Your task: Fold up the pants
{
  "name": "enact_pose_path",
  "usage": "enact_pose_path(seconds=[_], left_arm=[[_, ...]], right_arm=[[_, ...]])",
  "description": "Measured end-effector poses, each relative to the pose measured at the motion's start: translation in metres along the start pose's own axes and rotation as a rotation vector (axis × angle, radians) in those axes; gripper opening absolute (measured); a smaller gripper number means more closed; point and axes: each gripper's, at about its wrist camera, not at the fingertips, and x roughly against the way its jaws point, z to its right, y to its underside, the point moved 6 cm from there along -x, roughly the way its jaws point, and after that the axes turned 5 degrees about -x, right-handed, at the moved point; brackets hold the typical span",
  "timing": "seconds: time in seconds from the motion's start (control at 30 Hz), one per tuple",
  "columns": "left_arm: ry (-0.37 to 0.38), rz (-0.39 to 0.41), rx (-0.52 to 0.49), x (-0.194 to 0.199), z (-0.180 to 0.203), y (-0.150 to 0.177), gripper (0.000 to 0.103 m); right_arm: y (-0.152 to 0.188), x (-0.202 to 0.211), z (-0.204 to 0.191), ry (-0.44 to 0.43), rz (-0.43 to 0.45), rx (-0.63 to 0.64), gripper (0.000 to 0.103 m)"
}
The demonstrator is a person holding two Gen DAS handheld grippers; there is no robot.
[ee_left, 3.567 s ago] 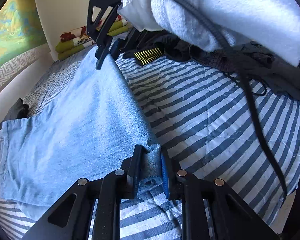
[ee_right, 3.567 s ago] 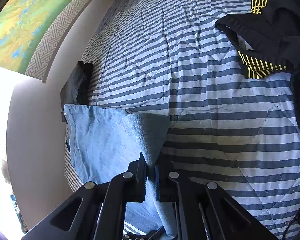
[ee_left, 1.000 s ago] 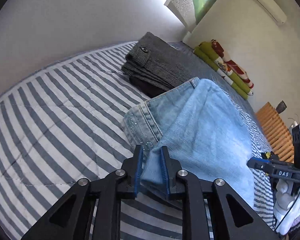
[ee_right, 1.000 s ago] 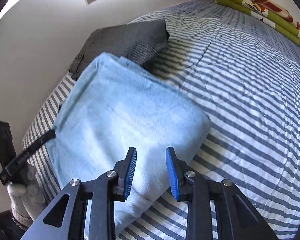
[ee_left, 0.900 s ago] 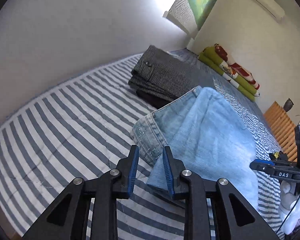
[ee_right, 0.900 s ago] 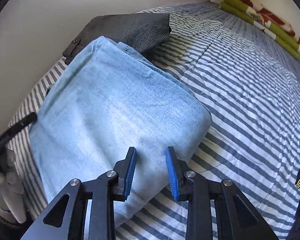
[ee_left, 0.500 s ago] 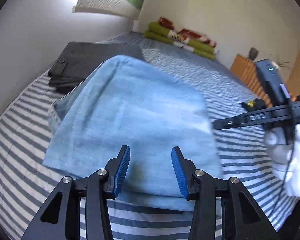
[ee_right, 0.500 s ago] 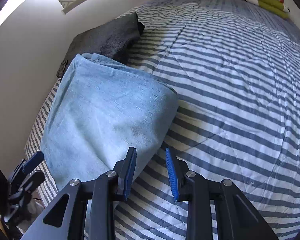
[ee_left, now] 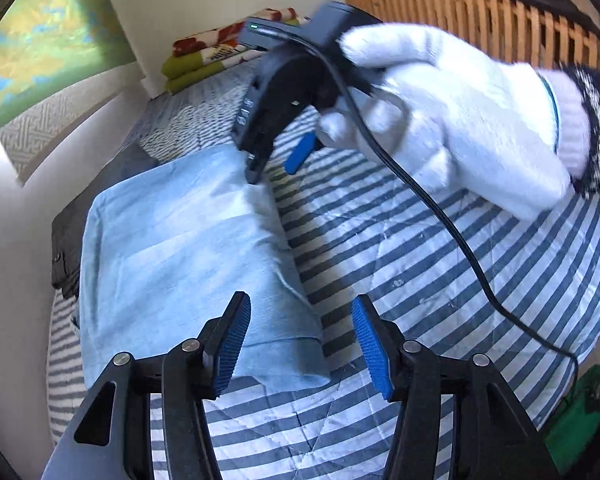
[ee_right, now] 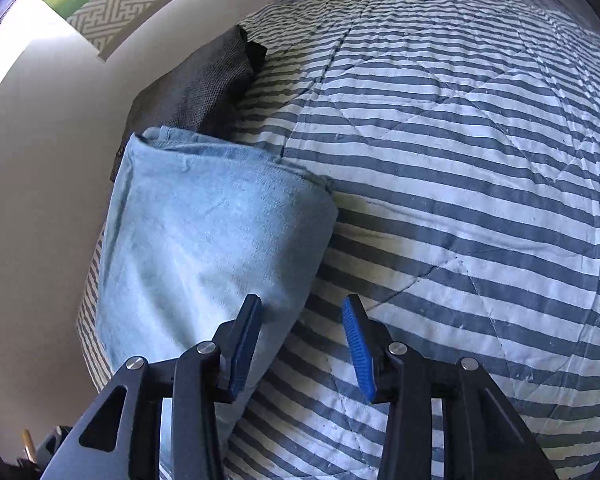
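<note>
Against the wall on the left side of the bed lies a dark grey folded garment (ee_right: 196, 80), and the light blue denim pants (ee_left: 172, 248) rest just in front of it, partly overlapping its near edge, already folded into a thick, compact rectangle. Their place beside the dark garment suggests a stack of finished items kept along the wall, out of the working area. The pants lie flat on the blue and white striped quilt (ee_right: 460, 160), with no corner lifted. Over their near edge hovers the left gripper (ee_left: 300, 344), its blue-padded jaws having just been opening; they stand well apart, with the corner of the denim showing between them but neither pad pressing on it, so the cloth is let go. Further right and toward the far corner of the fold is the right gripper (ee_left: 276, 160), carried by a hand in a white glove (ee_left: 452, 120) with a black cable trailing from it. Its jaws have also just been opening and stand apart with nothing pinched; in its own view the folded edge of the pants sits beside the left pad. Both tools appear released because the fold looks complete and the bundle can stay where it lies.
</note>
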Motion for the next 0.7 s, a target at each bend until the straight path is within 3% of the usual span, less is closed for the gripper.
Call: enact_pose_path(seconds=[0.07, 0.1, 0.13, 0.23, 0.3, 0.33, 0.5, 0.6, 0.7], left_arm=[[-0.016, -0.035, -0.012, -0.012, 0.001, 0.0, 0.031], [-0.01, -0.056, 0.004, -0.019, 0.0, 0.002, 0.011], [-0.017, -0.076, 0.012, -0.024, -0.002, 0.004, 0.0], [-0.005, -0.094, -0.002, -0.027, -0.003, 0.01, 0.0], [0.007, -0.099, -0.01, -0.026, 0.0, 0.01, 0.0], [0.001, -0.096, -0.001, -0.023, -0.001, 0.01, 0.0], [-0.005, -0.077, 0.042, -0.002, 0.005, 0.007, 0.005], [-0.065, -0.11, -0.013, -0.014, 0.017, 0.007, 0.038], [-0.14, -0.152, -0.076, -0.034, 0.021, 0.009, 0.039]], right_arm=[[-0.007, -0.005, 0.007, -0.04, -0.01, -0.054, 0.045], [-0.01, -0.008, 0.01, -0.07, -0.019, -0.083, 0.046], [-0.012, -0.011, 0.011, -0.092, -0.029, -0.099, 0.046], [-0.014, -0.018, 0.013, -0.116, -0.042, -0.116, 0.046], [-0.013, -0.019, 0.012, -0.147, -0.046, -0.131, 0.033], [-0.013, -0.019, 0.009, -0.175, -0.053, -0.131, 0.021], [-0.014, -0.011, 0.002, -0.172, -0.035, -0.091, 0.022], [-0.015, -0.007, 0.01, -0.187, -0.039, -0.124, 0.027], [-0.017, -0.004, 0.019, -0.192, -0.035, -0.151, 0.036]])
